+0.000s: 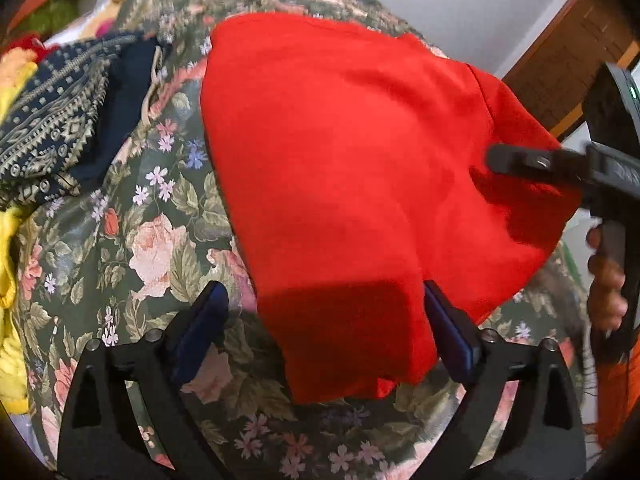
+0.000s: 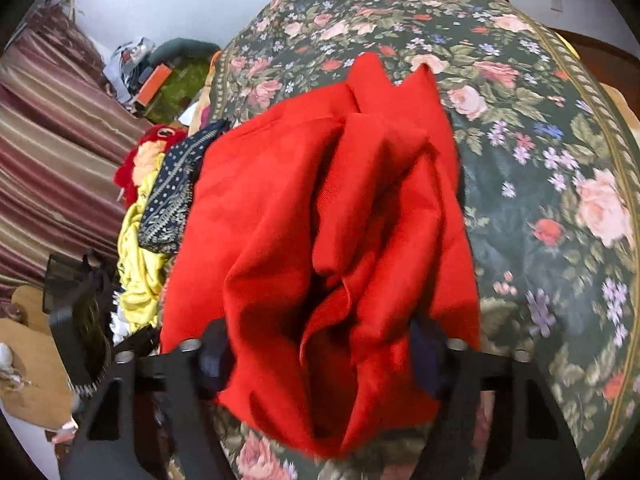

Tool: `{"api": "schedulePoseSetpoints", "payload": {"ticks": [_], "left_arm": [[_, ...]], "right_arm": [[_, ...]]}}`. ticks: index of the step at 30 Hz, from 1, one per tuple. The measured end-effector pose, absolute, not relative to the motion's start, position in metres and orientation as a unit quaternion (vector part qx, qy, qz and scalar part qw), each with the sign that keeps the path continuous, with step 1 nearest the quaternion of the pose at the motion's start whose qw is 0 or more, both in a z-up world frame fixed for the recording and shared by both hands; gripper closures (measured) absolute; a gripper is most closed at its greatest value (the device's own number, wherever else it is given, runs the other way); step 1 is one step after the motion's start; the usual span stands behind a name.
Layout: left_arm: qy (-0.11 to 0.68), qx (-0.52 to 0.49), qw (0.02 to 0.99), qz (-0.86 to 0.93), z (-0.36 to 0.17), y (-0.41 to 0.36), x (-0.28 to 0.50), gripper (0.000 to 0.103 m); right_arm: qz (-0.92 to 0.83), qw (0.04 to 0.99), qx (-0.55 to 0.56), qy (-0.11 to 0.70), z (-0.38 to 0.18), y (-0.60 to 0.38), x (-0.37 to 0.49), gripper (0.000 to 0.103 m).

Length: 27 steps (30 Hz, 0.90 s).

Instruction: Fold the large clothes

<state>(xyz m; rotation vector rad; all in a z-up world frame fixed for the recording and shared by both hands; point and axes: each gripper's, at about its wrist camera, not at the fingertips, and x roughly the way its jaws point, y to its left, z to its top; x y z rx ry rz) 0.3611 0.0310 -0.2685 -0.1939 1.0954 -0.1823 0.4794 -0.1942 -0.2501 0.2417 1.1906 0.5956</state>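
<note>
A large red garment [image 1: 340, 152] lies spread on the floral bedspread [image 1: 152, 248]. Its near corner sits between the fingers of my left gripper [image 1: 322, 292], which stands wide open; the right blue pad [image 1: 448, 332] is at the cloth's edge. In the right wrist view the same red garment [image 2: 320, 220] is bunched into folds. A thick bundle of it fills the gap of my right gripper [image 2: 320, 344], whose jaws stand wide and blurred. A finger [image 1: 516, 160] of the right gripper hovers over the garment's far right side, held by a hand [image 1: 604, 280].
A navy patterned cloth [image 1: 52, 128] and a yellow garment [image 2: 140, 264] are piled at the left of the bed, with a red stuffed toy [image 2: 156, 140] behind. Striped curtains [image 2: 52, 152] hang at the left. A wooden frame [image 1: 560, 68] stands at the right.
</note>
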Motion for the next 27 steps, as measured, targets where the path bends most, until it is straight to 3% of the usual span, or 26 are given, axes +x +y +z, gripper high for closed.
{"api": "schedulePoseSetpoints", "payload": {"ticks": [1,3,5,8,12,17,23,25,26,27], "left_arm": [[0.516,-0.083,0.848,-0.084,-0.266,0.028,0.360,0.007],[0.509,-0.062,0.855,-0.075,-0.256,0.024,0.356,0.008],[0.495,-0.041,0.865,-0.070,-0.239,0.023,0.353,0.008],[0.451,-0.042,0.889,-0.064,-0.200,0.028,0.346,0.008],[0.414,-0.034,0.909,-0.040,-0.173,0.035,0.350,0.008],[0.489,-0.034,0.869,-0.061,-0.220,0.026,0.367,0.008],[0.493,-0.054,0.865,-0.069,-0.244,0.034,0.368,0.002],[0.490,-0.040,0.868,-0.068,-0.247,0.032,0.367,0.002],[0.487,-0.035,0.870,-0.066,-0.247,0.031,0.365,0.002],[0.485,-0.031,0.872,-0.062,-0.248,0.030,0.364,0.001]], "right_arm": [[0.275,0.786,0.098,0.545,-0.248,-0.191,0.479,0.064],[0.282,0.803,0.079,0.519,-0.235,-0.189,0.475,0.086],[0.296,0.816,0.076,0.491,-0.219,-0.196,0.467,0.091],[0.292,0.848,0.056,0.439,-0.185,-0.206,0.452,0.093],[0.276,0.855,0.048,0.437,-0.174,-0.219,0.445,0.094],[0.247,0.843,0.027,0.477,-0.210,-0.232,0.449,0.094],[0.240,0.833,-0.046,0.496,-0.250,-0.225,0.450,0.092],[0.226,0.837,-0.069,0.494,-0.253,-0.225,0.450,0.077],[0.199,0.845,-0.088,0.489,-0.253,-0.227,0.450,0.042],[0.172,0.854,-0.104,0.481,-0.253,-0.231,0.450,0.014]]}}
